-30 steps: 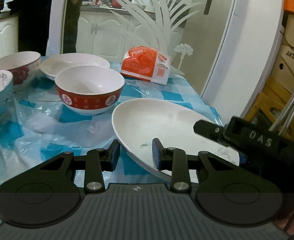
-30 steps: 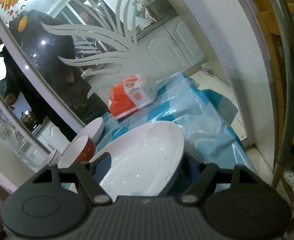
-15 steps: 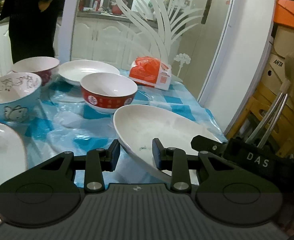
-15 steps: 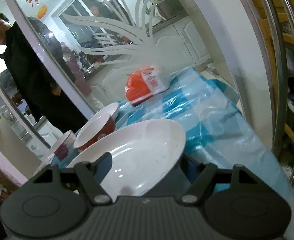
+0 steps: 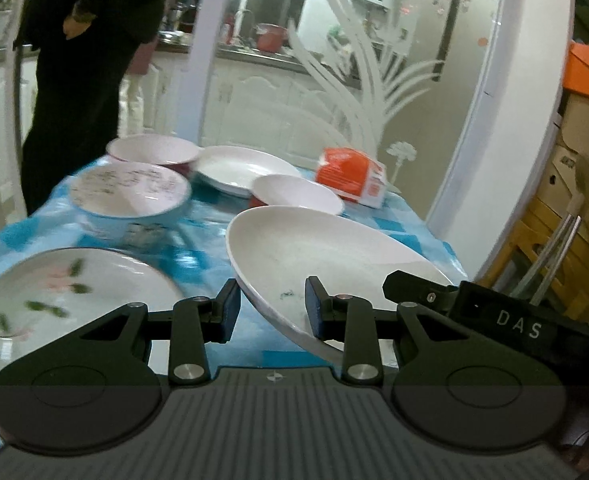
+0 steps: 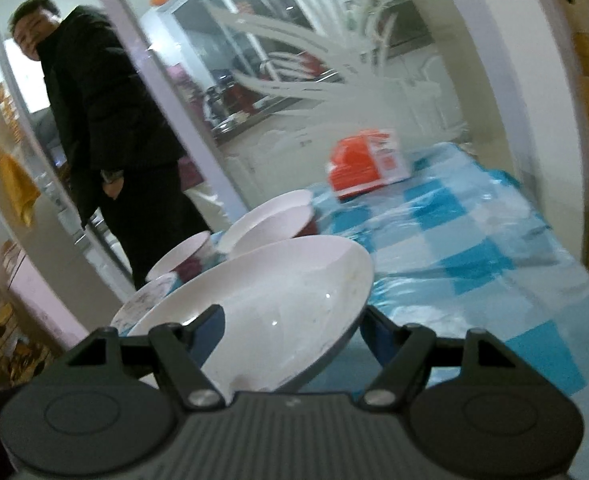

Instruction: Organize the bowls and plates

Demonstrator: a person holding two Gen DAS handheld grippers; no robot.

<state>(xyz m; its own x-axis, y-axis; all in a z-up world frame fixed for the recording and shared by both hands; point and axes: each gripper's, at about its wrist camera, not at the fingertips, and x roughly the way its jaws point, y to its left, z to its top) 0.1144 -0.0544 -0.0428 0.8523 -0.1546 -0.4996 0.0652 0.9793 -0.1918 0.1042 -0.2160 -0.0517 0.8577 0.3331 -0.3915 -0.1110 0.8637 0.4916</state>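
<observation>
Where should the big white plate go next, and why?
Probably over to the flowered plate on the left, to be lowered onto it. Both grippers, the left gripper and right gripper, clamp the big white plate, tilted above the checked tablecloth. That plate looks like the nearest match, so stacking there seems sensible.

Big white plate (image 5: 326, 256) now lifted and carried off the desk (image 5: 214, 216), apparently toward the near-left end. Floral plate (image 5: 66, 300) and blue bowl (image 5: 130, 196) have come into left wrist view. Red bowl (image 5: 294, 196) sits farther back.
</observation>
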